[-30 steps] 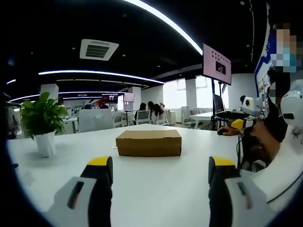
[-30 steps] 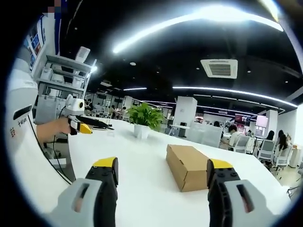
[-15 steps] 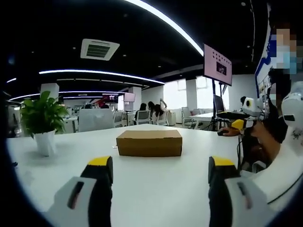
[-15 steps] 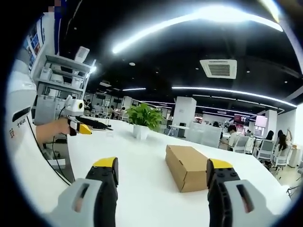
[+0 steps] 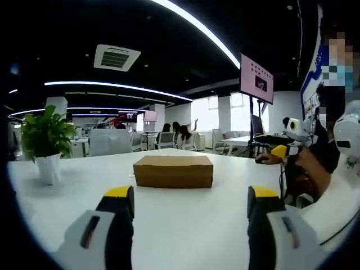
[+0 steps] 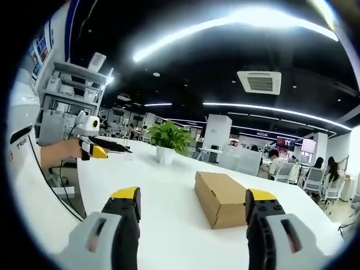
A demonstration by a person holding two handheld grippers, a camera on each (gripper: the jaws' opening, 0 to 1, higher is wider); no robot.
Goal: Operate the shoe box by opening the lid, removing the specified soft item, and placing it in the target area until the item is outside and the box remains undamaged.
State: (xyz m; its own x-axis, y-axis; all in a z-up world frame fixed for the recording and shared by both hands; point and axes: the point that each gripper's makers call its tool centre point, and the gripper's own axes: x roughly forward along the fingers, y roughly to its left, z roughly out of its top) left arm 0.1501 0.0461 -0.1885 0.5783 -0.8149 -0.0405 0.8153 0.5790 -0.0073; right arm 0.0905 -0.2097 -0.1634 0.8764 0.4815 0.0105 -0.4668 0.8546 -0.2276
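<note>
Nothing is done yet: the plain brown cardboard shoe box (image 5: pixel 173 171) sits closed on the white table (image 5: pixel 185 225), well ahead of me. My left gripper (image 5: pixel 191 203) and right gripper (image 6: pixel 192 203) both hold their jaws apart, empty. Lid, soft item and placement all remain.

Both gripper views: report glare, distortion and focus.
Right gripper view: ceiling light strip blows out to white glare; white table bows with fisheye distortion. Left gripper view: dark ceiling, thinner strip light with little glare; cardboard box fairly sharp.
</note>
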